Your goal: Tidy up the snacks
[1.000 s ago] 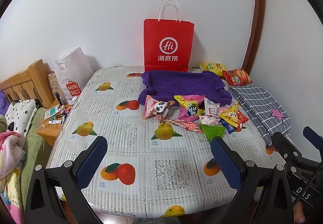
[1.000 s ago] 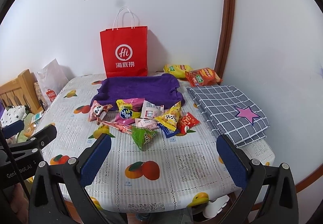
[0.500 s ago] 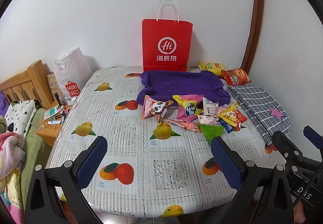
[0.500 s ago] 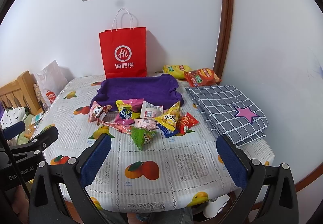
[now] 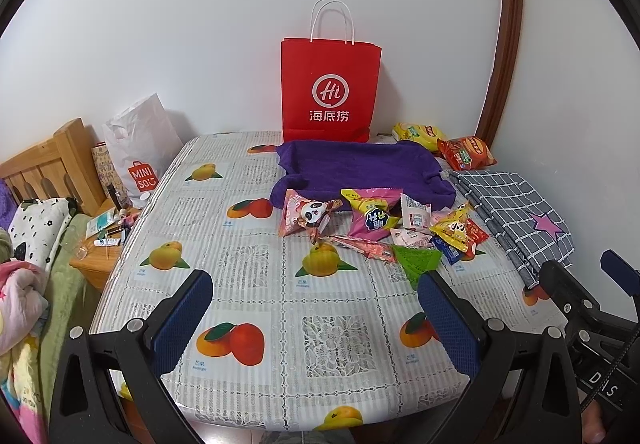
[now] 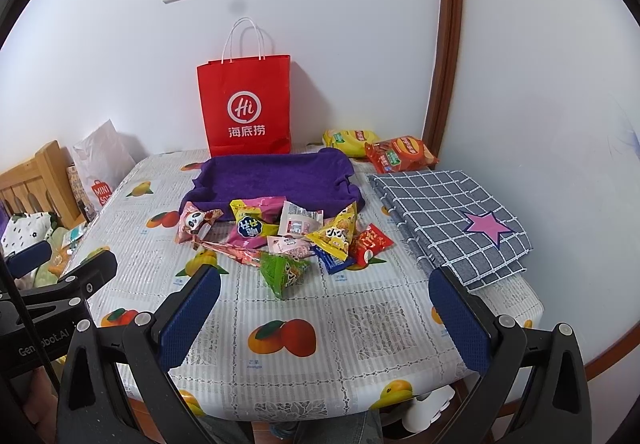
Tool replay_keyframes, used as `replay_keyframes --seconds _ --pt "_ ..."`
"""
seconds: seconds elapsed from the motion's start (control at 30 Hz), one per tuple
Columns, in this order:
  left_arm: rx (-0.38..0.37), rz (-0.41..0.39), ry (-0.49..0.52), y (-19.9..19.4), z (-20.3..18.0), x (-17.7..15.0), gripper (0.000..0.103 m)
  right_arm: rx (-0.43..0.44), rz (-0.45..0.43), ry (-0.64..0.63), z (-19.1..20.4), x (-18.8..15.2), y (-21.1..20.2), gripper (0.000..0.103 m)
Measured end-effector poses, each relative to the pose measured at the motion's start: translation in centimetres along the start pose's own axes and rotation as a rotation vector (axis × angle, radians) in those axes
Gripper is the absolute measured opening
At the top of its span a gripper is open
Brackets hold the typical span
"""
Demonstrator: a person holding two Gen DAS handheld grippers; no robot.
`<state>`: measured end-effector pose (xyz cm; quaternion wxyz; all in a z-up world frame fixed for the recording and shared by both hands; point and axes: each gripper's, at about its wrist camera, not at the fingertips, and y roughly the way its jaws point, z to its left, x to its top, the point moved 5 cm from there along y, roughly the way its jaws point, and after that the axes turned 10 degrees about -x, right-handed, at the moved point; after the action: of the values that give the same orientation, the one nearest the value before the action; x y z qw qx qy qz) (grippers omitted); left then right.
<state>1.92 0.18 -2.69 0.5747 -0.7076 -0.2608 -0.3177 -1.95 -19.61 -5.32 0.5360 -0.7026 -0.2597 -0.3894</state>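
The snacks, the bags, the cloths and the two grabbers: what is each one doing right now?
Snack pile: loose on the table, none held.
Red bag: upright against the wall.
Purple towel: spread out, edges bunched up.
Checked cloth: folded flat.
Chip bags: lying by the wall.
Left gripper: open, empty.
Right gripper: open, empty.

Snacks [image 6: 280, 236] on fruit-print table [image 6: 360, 332], maybe towel [image 6: 276, 180]

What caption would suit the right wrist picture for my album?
Open right gripper faces a heap of snack packets before a purple tray and red paper bag.
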Motion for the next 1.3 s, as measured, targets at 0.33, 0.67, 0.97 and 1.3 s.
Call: replay_keyframes --seconds 0.33,0.67,0.97,1.3 --pt "-0.003 -0.001 0.000 0.0 -0.1 0.0 0.103 0.000 -0.006 -0.004 0.2 0.1 -0.2 0.102" --pt "0.000 -0.012 0.007 -0.1 -0.4 0.6 0.103 -0.004 -0.027 -0.010 0.3 0.3 -1.0 0.102" --pt "-0.027 -0.015 0.013 0.3 -0.3 0.7 0.103 -0.007 -0.056 0.001 -0.1 0.7 -1.6 0.102" --pt "-0.035 0.004 0.030 2.8 0.7 0.8 0.103 0.046 -0.013 0.049 0.1 0.6 1.9 0.102"
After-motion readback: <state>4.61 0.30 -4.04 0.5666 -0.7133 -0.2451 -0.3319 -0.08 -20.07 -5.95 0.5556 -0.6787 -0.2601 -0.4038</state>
